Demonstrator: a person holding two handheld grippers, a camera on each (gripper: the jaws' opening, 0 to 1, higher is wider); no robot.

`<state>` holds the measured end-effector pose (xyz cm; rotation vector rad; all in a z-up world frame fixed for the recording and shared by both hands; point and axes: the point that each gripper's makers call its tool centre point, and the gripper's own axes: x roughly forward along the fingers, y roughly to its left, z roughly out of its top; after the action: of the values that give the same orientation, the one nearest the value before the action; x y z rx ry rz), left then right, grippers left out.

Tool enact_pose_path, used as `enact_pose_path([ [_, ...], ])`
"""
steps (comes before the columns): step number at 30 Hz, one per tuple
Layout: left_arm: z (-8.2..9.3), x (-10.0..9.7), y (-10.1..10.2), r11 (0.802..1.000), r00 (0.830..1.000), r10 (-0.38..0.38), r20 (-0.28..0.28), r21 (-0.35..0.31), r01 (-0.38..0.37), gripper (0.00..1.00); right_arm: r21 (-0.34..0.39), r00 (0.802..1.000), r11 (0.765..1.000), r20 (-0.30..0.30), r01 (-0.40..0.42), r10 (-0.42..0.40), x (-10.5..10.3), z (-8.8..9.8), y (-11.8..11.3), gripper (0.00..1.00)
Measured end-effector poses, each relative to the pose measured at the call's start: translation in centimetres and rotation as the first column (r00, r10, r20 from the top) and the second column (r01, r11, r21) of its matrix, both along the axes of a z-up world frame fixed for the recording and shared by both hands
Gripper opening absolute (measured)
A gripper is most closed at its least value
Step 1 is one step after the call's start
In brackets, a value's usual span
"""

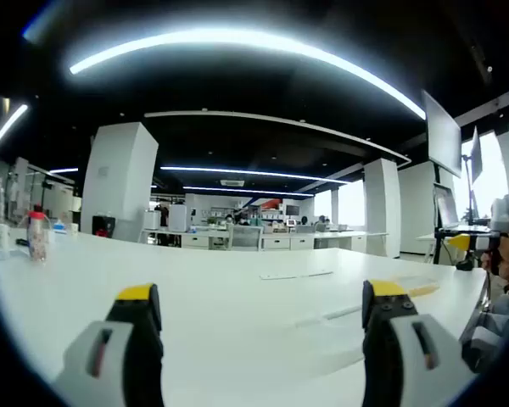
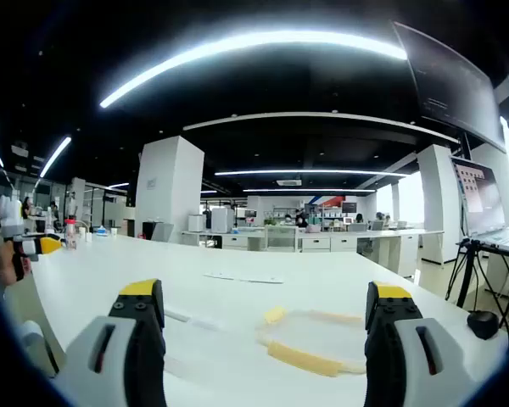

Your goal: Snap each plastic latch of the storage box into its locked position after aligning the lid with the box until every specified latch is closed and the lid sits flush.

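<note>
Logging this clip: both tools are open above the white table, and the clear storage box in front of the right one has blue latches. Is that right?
Not quite: the latches are yellow, not blue, as the right gripper view shows. The rest holds: both the left tool and right tool are open above the white table.

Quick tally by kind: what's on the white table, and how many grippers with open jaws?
Storage box with yellow latches: 1
Bottle with red cap: 1
Flat white strip: 1
Grippers, jaws apart: 2, left gripper and right gripper
Total: 5
</note>
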<state>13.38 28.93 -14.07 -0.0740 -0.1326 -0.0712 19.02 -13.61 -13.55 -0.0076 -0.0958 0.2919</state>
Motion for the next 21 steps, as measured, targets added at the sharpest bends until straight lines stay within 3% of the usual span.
enact_pose_path([
  [21,0.43,-0.43,-0.38,1.000,0.999,-0.016,0.028,-0.007,0.016,0.99,0.006,1.000,1.000,0.004,0.004,-0.004,-0.41,0.16,-0.17,0.99],
])
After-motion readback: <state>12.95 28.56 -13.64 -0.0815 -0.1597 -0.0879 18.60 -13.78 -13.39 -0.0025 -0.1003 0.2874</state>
